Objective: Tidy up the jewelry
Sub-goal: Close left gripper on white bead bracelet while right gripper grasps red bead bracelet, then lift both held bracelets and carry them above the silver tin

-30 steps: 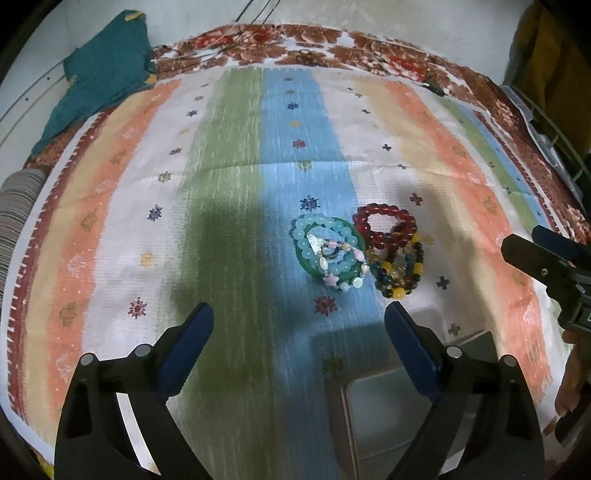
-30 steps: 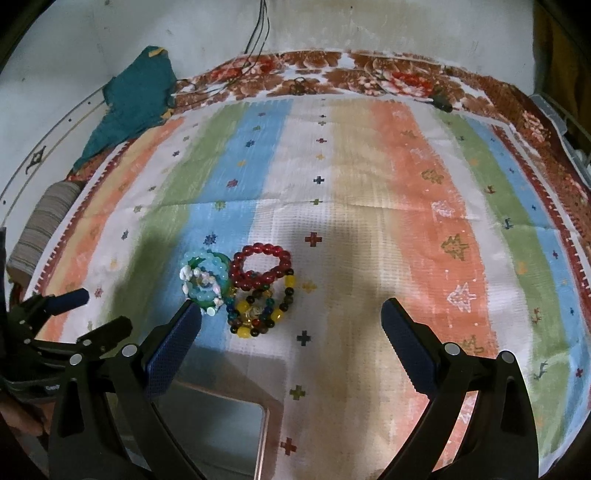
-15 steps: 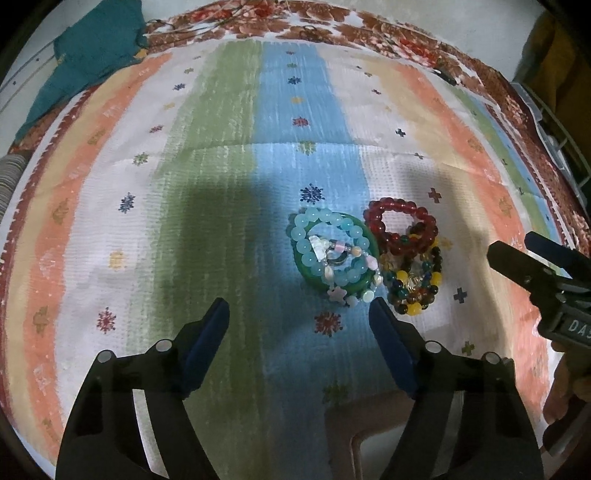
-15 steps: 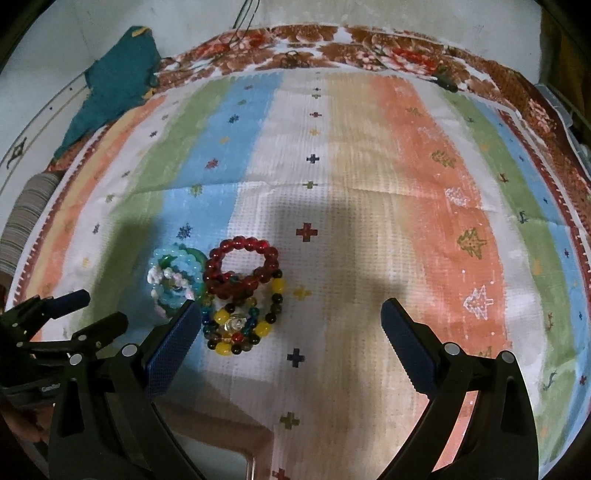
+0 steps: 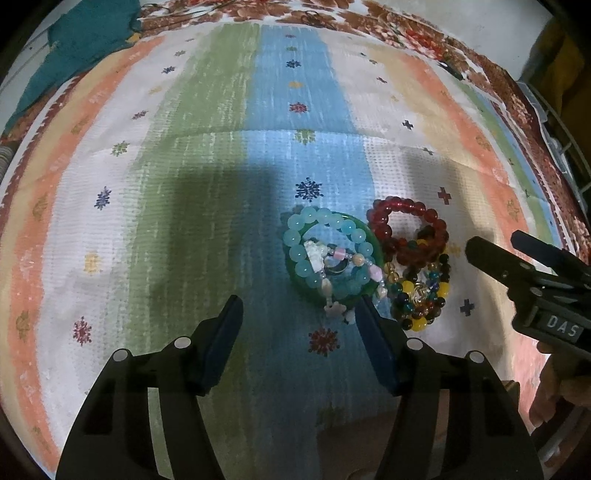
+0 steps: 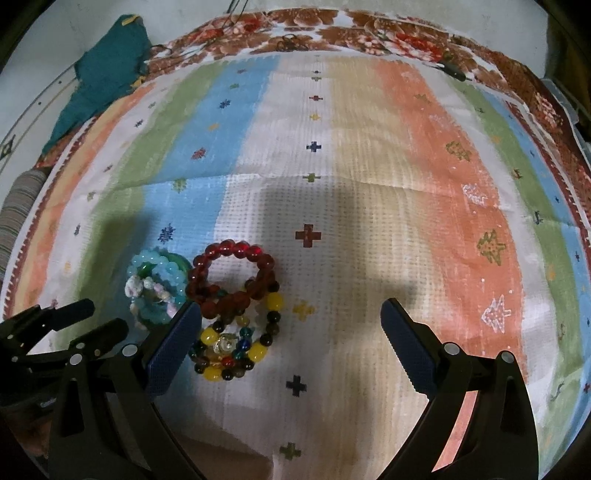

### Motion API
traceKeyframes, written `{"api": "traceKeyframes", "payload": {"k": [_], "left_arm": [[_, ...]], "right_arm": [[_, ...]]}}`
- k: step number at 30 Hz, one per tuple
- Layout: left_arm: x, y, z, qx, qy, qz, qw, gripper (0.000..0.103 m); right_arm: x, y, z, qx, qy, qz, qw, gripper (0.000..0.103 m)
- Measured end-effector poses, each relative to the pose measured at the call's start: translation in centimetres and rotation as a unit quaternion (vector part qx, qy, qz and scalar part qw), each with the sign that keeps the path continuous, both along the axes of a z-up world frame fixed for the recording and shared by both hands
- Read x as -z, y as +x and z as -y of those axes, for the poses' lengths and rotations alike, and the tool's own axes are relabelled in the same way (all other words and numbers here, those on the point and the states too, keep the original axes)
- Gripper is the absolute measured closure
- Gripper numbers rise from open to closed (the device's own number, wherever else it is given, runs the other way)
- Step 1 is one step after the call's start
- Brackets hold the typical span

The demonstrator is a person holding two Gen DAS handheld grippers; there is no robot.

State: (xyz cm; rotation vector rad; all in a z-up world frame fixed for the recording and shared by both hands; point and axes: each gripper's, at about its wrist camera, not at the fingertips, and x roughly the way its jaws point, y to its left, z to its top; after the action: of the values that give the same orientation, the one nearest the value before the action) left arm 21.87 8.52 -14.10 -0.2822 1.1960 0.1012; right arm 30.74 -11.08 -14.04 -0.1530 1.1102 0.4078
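A pile of bracelets lies on the striped cloth [image 5: 221, 184]. A light blue bead bracelet [image 5: 321, 251] rests on a green bangle [image 5: 371, 236] with a pale shell-and-bead strand across it. A dark red bead bracelet [image 5: 406, 229] and a multicolour bead bracelet [image 5: 421, 295] lie to its right. My left gripper [image 5: 299, 325] is open, just short of the blue bracelet, its right finger near the pile. My right gripper [image 6: 291, 332] is open and empty; the red bracelet [image 6: 232, 273] and multicolour bracelet [image 6: 236, 347] lie by its left finger.
A teal cloth [image 6: 107, 74] lies at the far left corner of the striped cloth [image 6: 369, 166]. A striped cushion [image 6: 18, 206] sits at the left edge. A flat box edge [image 6: 229, 458] shows at the bottom. Cables [image 6: 236, 11] run along the back wall.
Both grippers have moved forward and down toward the bracelets, which now look larger and closer. The left gripper's jaws have narrowed. The flat box has slid out of view below.
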Motion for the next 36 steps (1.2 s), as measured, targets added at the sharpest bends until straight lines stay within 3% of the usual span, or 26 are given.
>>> {"api": "traceKeyframes", "payload": {"k": [4, 6, 10, 12, 17, 22, 27, 30, 36], "left_arm": [[0.4, 0.4, 0.3, 0.005, -0.003, -0.004, 1.0000, 0.044], [0.7, 0.7, 0.3, 0.007, -0.005, -0.009, 0.9999, 0.047], [1.3, 1.1, 0.3, 0.007, -0.007, -0.016, 0.9998, 0.051], [1.5, 1.2, 0.3, 0.007, -0.010, -0.018, 0.9998, 0.054], [2.0, 1.4, -0.3, 0.004, -0.015, -0.023, 0.9996, 0.062], [2.2, 1.5, -0.3, 0.007, -0.029, -0.026, 0.9992, 0.078], [2.2, 1.7, -0.1, 0.011, -0.036, -0.026, 0.9990, 0.087], [2.1, 1.6, -0.1, 0.008, -0.033, -0.025, 0.9991, 0.096], [1.6, 1.7, -0.1, 0.011, -0.024, -0.020, 0.9994, 0.096]], "right_arm": [[0.1, 0.4, -0.6, -0.003, 0.001, -0.002, 1.000, 0.005], [0.3, 0.6, -0.9, -0.005, 0.001, -0.004, 1.000, 0.015], [0.9, 1.0, -1.4, -0.008, -0.003, -0.012, 1.000, 0.016], [1.2, 1.2, -1.6, -0.010, -0.004, -0.016, 1.000, 0.029], [2.1, 1.7, -2.0, -0.009, -0.005, -0.029, 1.000, 0.039], [2.4, 2.0, -2.1, -0.011, 0.001, -0.037, 0.999, 0.055], [2.8, 1.9, -2.3, -0.019, -0.006, -0.042, 0.999, 0.082], [2.9, 1.7, -2.3, -0.022, -0.007, -0.042, 0.999, 0.084], [2.3, 1.5, -2.0, -0.024, -0.007, -0.032, 0.999, 0.089]]}}
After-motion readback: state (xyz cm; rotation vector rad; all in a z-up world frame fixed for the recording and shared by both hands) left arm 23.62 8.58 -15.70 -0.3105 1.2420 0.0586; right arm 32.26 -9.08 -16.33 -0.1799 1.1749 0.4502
